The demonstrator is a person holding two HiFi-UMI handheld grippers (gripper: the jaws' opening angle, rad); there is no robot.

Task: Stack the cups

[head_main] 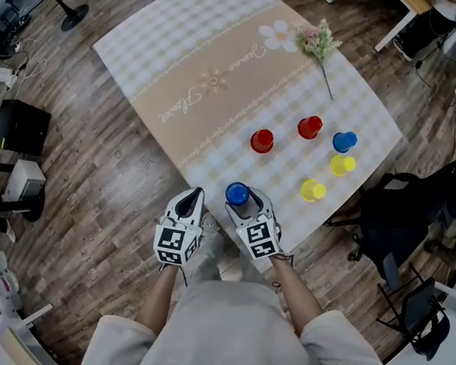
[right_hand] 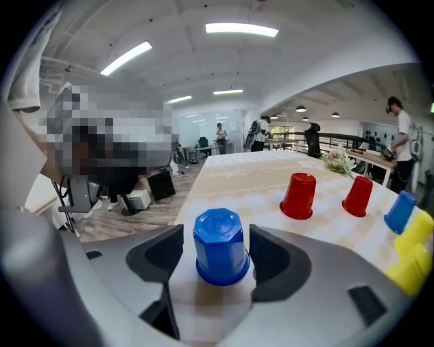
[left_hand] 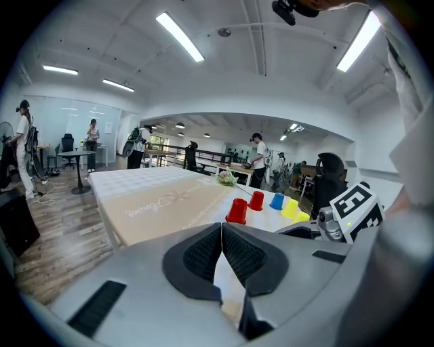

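Observation:
A blue cup [head_main: 237, 193] stands upside down near the front edge of the checked tablecloth [head_main: 224, 64]. My right gripper [head_main: 242, 200] is open, one jaw on each side of this blue cup [right_hand: 220, 246], which rests on the cloth. My left gripper [head_main: 192, 196] hangs just left of it, off the table's edge, shut with its pads pressed together on nothing [left_hand: 222, 234]. Further right, all upside down, stand two red cups [head_main: 261, 141] [head_main: 309, 127], a second blue cup [head_main: 344, 140] and two yellow cups [head_main: 342, 165] [head_main: 312, 190].
A sprig of flowers [head_main: 319, 43] lies at the far right of the cloth. A black chair [head_main: 402, 220] stands by the table's right corner. Wooden floor surrounds the table, and people stand far off in the room.

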